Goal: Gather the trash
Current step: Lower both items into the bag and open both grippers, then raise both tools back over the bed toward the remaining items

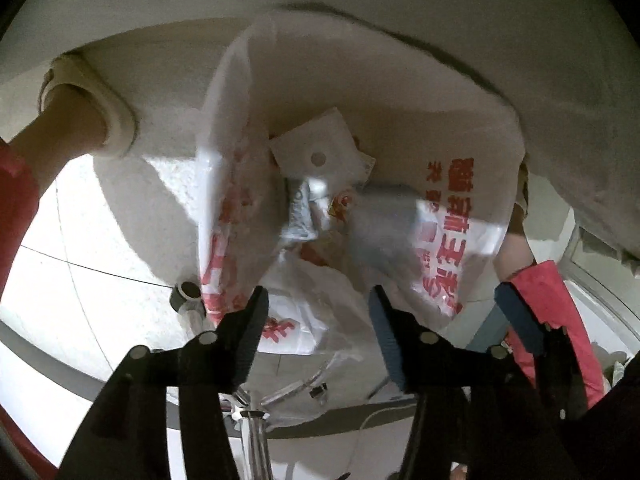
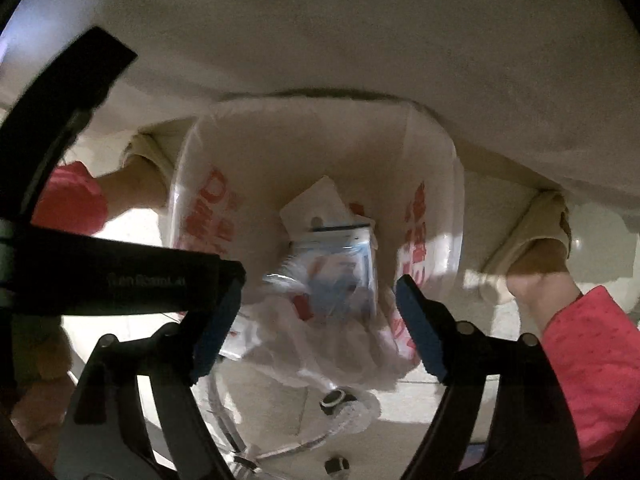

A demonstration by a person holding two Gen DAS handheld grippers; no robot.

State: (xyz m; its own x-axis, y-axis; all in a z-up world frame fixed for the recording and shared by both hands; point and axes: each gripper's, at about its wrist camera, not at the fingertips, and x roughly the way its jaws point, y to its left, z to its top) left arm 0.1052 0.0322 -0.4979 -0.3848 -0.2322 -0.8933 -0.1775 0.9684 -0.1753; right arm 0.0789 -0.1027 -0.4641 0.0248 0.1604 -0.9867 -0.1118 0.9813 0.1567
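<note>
White plastic bag with red lettering [image 1: 440, 216], mouth spread open, hanging against a pale beige shirt [image 1: 360, 60] above the light tiled floor [image 1: 100, 240]. Inside the bag: a white square card with a round hole [image 1: 316, 148], a crinkled clear wrapper with blue print [image 2: 344, 256], other packets too blurred to tell apart. Just below the bag's near rim in the left wrist view, left gripper [image 1: 318, 312], black with one blue pad, fingers about half spread, nothing pinched between them, thin plastic lying in the gap. Just below the bag in the right wrist view, right gripper [image 2: 320, 308], blue pads set wide, bag film bunched between them but not pressed by either pad. Left of the bag, a bare forearm leaving a cream cuff [image 1: 92, 120]; right of the bag, a pink sleeve [image 2: 592, 360]. Under the bag, chrome tubing with a dark knob [image 2: 336, 400].
</note>
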